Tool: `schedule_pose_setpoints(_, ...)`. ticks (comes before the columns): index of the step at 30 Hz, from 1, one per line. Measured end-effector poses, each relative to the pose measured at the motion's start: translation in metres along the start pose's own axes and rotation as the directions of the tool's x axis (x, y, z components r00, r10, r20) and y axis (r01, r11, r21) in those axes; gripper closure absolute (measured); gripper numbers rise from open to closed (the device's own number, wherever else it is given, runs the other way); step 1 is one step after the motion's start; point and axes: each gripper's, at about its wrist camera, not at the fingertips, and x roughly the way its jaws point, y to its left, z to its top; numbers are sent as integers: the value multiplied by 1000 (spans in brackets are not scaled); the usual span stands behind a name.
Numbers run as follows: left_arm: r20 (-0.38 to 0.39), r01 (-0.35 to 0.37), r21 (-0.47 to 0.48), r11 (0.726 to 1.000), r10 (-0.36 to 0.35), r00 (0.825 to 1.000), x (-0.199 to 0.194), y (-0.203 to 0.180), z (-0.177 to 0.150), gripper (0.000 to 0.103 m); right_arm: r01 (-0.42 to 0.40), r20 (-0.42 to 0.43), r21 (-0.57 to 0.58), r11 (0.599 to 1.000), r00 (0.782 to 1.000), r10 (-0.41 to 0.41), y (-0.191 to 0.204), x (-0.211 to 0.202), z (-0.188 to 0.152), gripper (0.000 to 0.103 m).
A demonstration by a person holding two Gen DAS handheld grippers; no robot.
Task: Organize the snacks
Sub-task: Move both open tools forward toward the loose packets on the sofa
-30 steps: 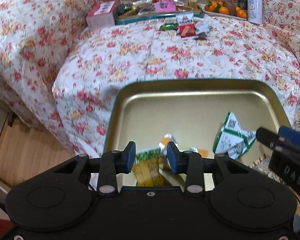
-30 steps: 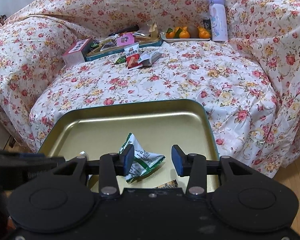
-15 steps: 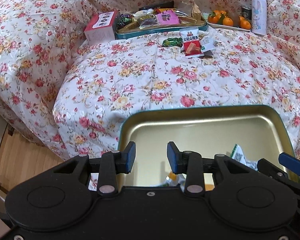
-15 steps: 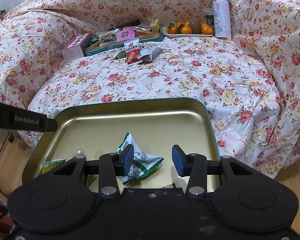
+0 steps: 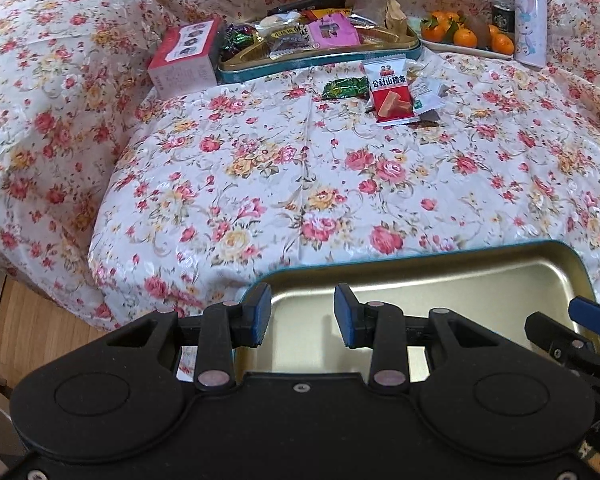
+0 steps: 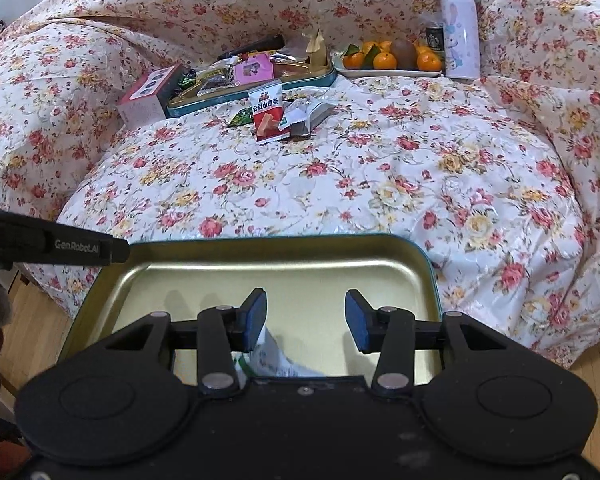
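Both grippers, left gripper (image 5: 299, 318) and right gripper (image 6: 306, 321), are hovering with jaws released and empty over the near gold tray (image 6: 284, 256), which is sitting at the sofa's (image 6: 380, 184) near edge within easy reach. A green-white packet (image 6: 274, 362) is lying inside it. Far back, loose snacks, including a red packet (image 6: 269, 114), are waiting beside the full tin (image 6: 256, 90), likely next for collection.

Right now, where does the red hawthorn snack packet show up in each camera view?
Left wrist view: the red hawthorn snack packet lies upper centre-right on the floral cover, just in front of the far snack tin.
Right wrist view: the packet sits upper centre-left, again just in front of that tin.
Shared landmark: the purple-capped bottle, upper right in both.
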Motion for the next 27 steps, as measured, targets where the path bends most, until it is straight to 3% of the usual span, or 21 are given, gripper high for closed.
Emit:
schedule_pose_setpoints(13,-20,0,24,1000,0,1000,44,8,52,58,-16,-32,18,1000,999,16,-11,47,74,57)
schedule_pose_setpoints(22,-10,5,49,999,-4,1000,69,6,86,58,6,30,20,1000,1000,-7,-18,88,137,56)
schedule_pose_setpoints(27,-32,22,50,999,-21,999,82,5,90,58,18,24,47,999,1000,-19,-23,122,164,57)
